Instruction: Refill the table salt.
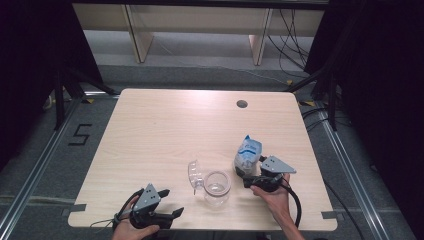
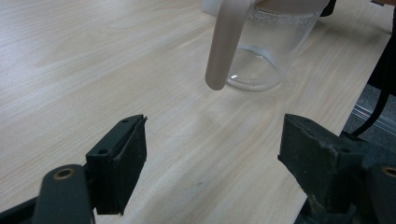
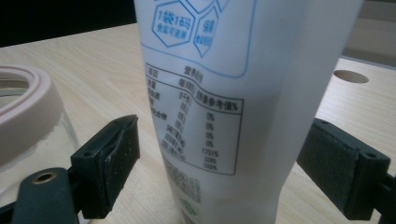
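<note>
A clear glass jar (image 1: pixel 216 188) stands near the table's front middle, its hinged lid (image 1: pixel 193 173) swung open to the left. Just right of it stands a white and blue pouch (image 1: pixel 248 152). My right gripper (image 1: pixel 242 175) is open at the pouch's base. In the right gripper view the pouch (image 3: pixel 219 70) stands between the spread jaws of that gripper (image 3: pixel 229 156), with the jar's pale rim (image 3: pixel 28 105) at the left. My left gripper (image 1: pixel 172 202) rests open at the front edge, left of the jar. In the left gripper view the gripper (image 2: pixel 215 140) holds nothing, and the jar (image 2: pixel 264 56) stands beyond it.
A round cable hole (image 1: pixel 242 104) sits at the table's far right. The wooden table (image 1: pixel 165 130) has bare room across its back and left. Black cables trail from both grippers over the front edge. Grey floor with a "5" mark (image 1: pixel 80 134) lies to the left.
</note>
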Demonstrator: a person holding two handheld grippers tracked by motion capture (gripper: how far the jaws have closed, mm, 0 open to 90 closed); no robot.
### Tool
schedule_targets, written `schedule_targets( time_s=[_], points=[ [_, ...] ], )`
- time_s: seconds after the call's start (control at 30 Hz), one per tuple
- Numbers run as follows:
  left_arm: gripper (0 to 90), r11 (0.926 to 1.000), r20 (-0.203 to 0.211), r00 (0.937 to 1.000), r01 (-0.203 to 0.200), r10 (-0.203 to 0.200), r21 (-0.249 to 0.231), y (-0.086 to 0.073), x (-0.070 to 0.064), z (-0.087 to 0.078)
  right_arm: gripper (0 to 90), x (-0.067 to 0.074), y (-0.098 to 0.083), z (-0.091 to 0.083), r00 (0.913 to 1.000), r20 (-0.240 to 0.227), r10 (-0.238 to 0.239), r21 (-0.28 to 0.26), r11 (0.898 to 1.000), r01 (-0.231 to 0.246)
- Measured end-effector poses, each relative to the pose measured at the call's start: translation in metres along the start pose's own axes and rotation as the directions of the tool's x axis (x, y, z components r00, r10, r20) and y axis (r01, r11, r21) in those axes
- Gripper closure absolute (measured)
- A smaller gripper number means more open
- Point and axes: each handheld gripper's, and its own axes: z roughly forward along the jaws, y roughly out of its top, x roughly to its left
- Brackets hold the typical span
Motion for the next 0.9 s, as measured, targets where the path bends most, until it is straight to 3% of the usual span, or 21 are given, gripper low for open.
schedule_targets(
  time_s=[0.07,0.5,0.6,0.63,0.67,0.73,0.8,0.83,0.87,0.9],
  points=[
    [22.7,1.0,0.0,1.0,0.0,0.0,0.0,0.0,0.0,0.0,15.6,0.001,-0.001,0.003,0.9997,-0.004,0.022,-0.014,1.0,-0.022],
    [22.7,1.0,0.002,1.0,0.0,0.0,0.0,0.0,0.0,0.0,17.4,-0.001,-0.003,0.009,0.9995,0.023,-0.019,-0.018,1.0,0.02],
    [22.7,1.0,0.002,1.0,0.001,-0.001,0.0,0.0,0.0,0.0,19.6,-0.001,-0.003,0.011,0.9999,-0.003,-0.011,-0.027,1.0,0.011],
    [22.7,1.0,0.003,1.0,0.0,0.0,0.0,0.0,0.0,0.0,20.0,-0.001,-0.003,0.011,0.9999,0.003,-0.013,-0.018,1.0,0.013],
    [22.7,1.0,0.003,1.0,-0.001,0.001,0.0,0.0,0.0,0.0,20.7,-0.003,-0.004,0.013,0.9989,0.008,-0.047,-0.036,0.998,0.047],
    [22.7,1.0,0.003,1.0,0.001,-0.001,0.0,0.0,0.0,0.0,23.4,-0.002,-0.004,0.014,0.9998,0.0,-0.02,-0.022,1.0,0.02],
    [22.7,0.9999,0.0,0.9999,0.012,-0.012,-0.002,0.0,0.0,0.0,25.7,-0.003,-0.004,0.017,0.9982,0.001,-0.06,-0.046,0.997,0.06],
    [22.6,0.9999,0.0,0.9999,0.011,-0.011,-0.002,0.0,0.0,0.0,26.5,-0.002,-0.005,0.017,0.9996,-0.006,-0.029,-0.035,0.999,0.028],
    [22.6,0.9998,0.001,0.9999,0.017,-0.017,-0.007,0.0,0.0,0.0,28.3,-0.002,-0.005,0.017,0.9994,-0.023,-0.024,-0.027,0.999,0.023],
    [22.6,0.9998,0.001,0.9999,0.017,-0.017,-0.006,0.0,0.0,0.0,30.0,-0.002,-0.005,0.017,0.9996,-0.008,-0.026,-0.027,0.999,0.026]
  ],
)
